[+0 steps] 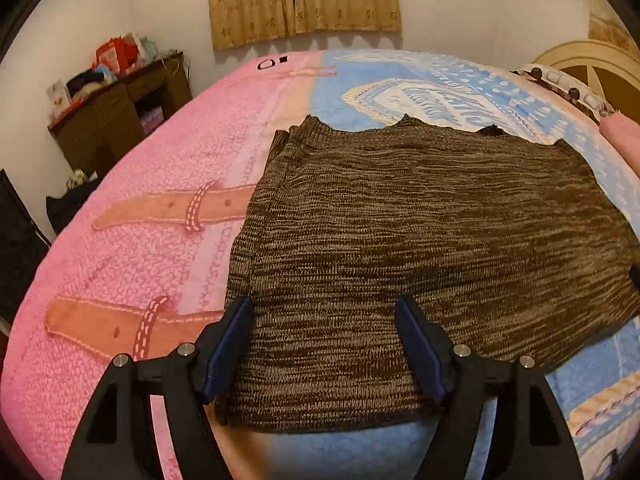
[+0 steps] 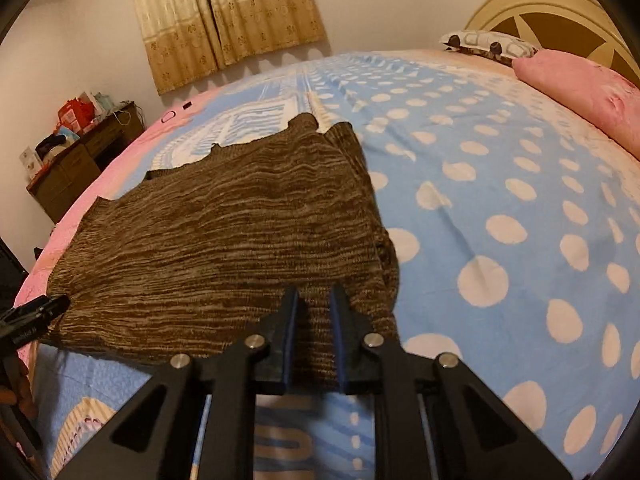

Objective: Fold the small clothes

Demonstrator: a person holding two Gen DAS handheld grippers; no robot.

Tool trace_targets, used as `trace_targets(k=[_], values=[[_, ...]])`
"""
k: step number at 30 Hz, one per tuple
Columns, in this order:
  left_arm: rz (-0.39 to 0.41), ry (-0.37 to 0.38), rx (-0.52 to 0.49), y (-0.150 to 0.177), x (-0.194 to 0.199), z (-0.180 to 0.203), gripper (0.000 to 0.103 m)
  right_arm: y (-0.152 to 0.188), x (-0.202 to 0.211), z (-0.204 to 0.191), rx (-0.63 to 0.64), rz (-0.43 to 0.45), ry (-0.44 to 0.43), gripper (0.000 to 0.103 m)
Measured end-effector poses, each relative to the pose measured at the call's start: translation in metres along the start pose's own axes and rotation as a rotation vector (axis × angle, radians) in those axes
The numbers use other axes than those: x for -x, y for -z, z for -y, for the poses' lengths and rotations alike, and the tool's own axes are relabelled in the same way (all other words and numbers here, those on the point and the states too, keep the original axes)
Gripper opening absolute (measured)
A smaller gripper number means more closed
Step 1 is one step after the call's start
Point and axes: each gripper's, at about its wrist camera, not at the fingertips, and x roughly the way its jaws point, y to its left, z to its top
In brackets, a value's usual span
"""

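Note:
A brown knitted sweater (image 1: 420,232) lies flat on the bed, sleeves folded in. My left gripper (image 1: 323,304) hovers open above its near left corner, nothing between the wide-spread jaws; its left finger (image 1: 236,332) lines up with the sweater's left edge. In the right wrist view the same sweater (image 2: 224,232) fills the middle. My right gripper (image 2: 318,296) is at the near right corner, jaws narrow, with knit fabric filling the gap between the blue pads. A finger (image 2: 36,312) of the left gripper shows at that view's left edge.
The bedspread is pink (image 1: 140,240) on the left and blue with white dots (image 2: 520,220) on the right. Pillows (image 2: 580,88) lie by the headboard (image 2: 560,12). A cluttered dark desk (image 1: 116,120) stands by the far wall, under a curtained window (image 1: 304,0).

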Motion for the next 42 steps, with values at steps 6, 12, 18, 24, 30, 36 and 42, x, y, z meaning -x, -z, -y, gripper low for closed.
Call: trace_targets(k=[6,12,18,24,30,36,42], values=[[-0.02,0.003,0.011,0.005,0.007,-0.007,0.074,0.006,0.01,-0.001,0.013,-0.007,0.014,0.018],[-0.035,0.005,0.025,0.017,0.021,-0.013,0.074,0.014,0.031,0.004,-0.056,-0.01,0.004,0.019],[-0.048,0.052,0.089,0.029,0.033,-0.03,0.074,0.017,0.06,-0.018,-0.013,0.049,-0.034,0.023],[-0.028,0.094,0.159,0.014,0.031,-0.053,0.074,0.01,0.054,-0.055,0.063,0.052,-0.132,0.023],[-0.055,0.052,0.151,0.015,0.005,-0.058,0.074,-0.003,0.026,-0.096,0.119,0.02,-0.19,0.023],[-0.013,0.044,0.105,0.02,0.008,-0.056,0.075,0.007,-0.01,-0.128,0.194,-0.089,-0.231,0.023],[-0.014,0.028,0.097,0.02,0.009,-0.054,0.075,0.021,-0.006,-0.123,0.19,-0.106,-0.234,0.026]])
